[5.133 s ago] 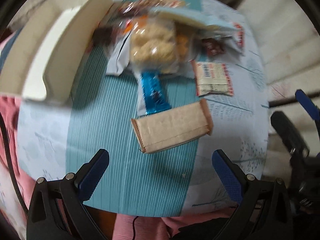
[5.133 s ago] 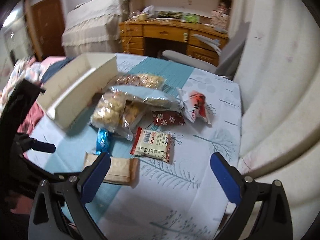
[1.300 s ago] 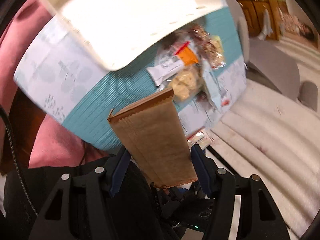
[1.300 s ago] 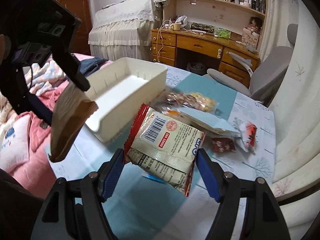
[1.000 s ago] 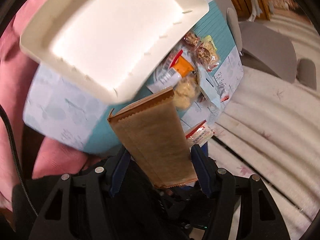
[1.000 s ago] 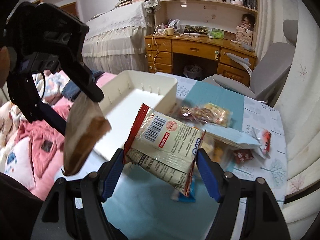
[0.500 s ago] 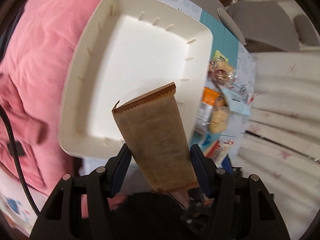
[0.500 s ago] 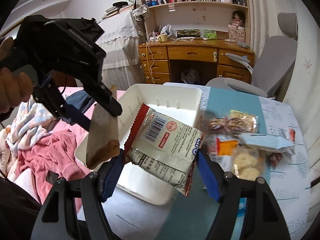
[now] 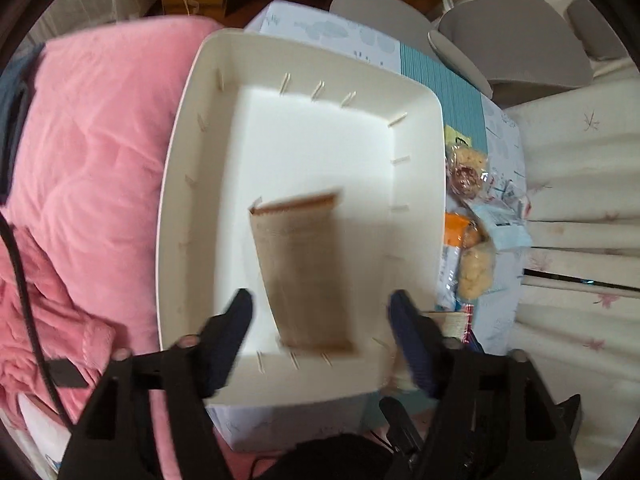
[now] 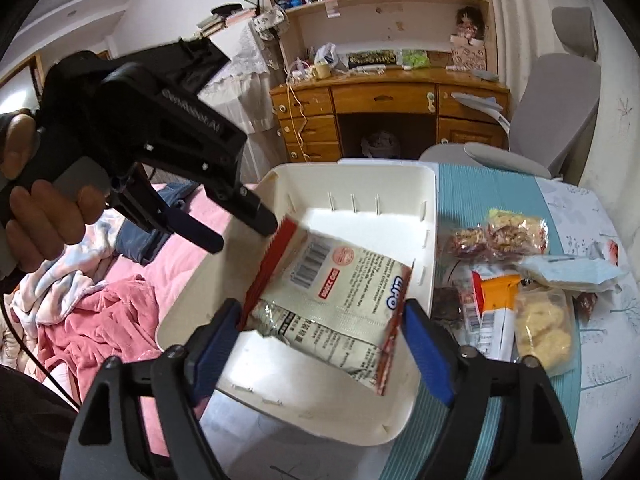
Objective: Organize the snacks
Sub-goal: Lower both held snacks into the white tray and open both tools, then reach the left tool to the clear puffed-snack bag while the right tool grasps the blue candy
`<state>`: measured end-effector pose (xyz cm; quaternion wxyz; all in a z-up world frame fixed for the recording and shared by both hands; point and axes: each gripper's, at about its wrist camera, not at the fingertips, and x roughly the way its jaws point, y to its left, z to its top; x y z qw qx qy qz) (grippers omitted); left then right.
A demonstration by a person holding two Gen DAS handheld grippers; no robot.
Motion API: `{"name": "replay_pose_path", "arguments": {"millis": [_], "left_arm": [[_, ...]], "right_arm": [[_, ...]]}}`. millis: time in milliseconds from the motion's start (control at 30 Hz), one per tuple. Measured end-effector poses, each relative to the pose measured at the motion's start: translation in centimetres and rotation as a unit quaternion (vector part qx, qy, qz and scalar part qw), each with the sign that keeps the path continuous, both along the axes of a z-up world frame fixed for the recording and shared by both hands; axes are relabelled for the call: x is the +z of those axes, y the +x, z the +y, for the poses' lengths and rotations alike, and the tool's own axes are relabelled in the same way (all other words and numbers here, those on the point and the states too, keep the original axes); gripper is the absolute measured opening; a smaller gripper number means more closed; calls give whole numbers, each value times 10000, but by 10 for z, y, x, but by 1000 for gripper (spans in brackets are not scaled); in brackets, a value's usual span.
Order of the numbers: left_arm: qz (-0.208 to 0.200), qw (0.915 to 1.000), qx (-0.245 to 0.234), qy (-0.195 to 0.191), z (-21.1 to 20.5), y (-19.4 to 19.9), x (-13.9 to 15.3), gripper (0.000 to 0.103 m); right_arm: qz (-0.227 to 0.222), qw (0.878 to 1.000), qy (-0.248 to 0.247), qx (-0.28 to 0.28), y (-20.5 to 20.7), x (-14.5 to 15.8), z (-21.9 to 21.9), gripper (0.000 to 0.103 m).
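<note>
A: What colour is the bin (image 9: pixel 188 128)?
B: Cream-white. The packet (image 9: pixel 304 268) over it is plain kraft brown.
A: And the other packet (image 10: pixel 340 300)?
B: Pale grey-white with red edges and a black barcode. The tablecloth (image 10: pixel 480 200) has a teal ribbed stripe; the blanket (image 9: pixel 92 140) is pink.

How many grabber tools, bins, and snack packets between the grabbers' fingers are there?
Grippers: 2 (left gripper, right gripper)
White bin: 1
Packets between fingers: 2 (brown packet, white-and-red packet)
Total: 5
</note>
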<state>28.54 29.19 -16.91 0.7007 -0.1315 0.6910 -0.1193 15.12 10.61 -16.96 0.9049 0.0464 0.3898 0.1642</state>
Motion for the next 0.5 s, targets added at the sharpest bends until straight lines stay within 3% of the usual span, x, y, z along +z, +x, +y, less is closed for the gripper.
{"name": "replay_pose_path", "arguments": {"millis": [100, 300, 500], "left_arm": [[-255, 9994, -36, 215, -4, -2, 4, 77], [-473, 9981, -75, 383, -12, -9, 9, 77], [-1236, 9916, -142, 357, -29, -27, 35, 77]], "right_arm": [[48, 9999, 56, -89, -1, -2, -1, 91], [11, 9996, -12, -288, -9, -1, -9, 91], [28, 9984, -10, -569, -21, -5, -26, 91]]}}
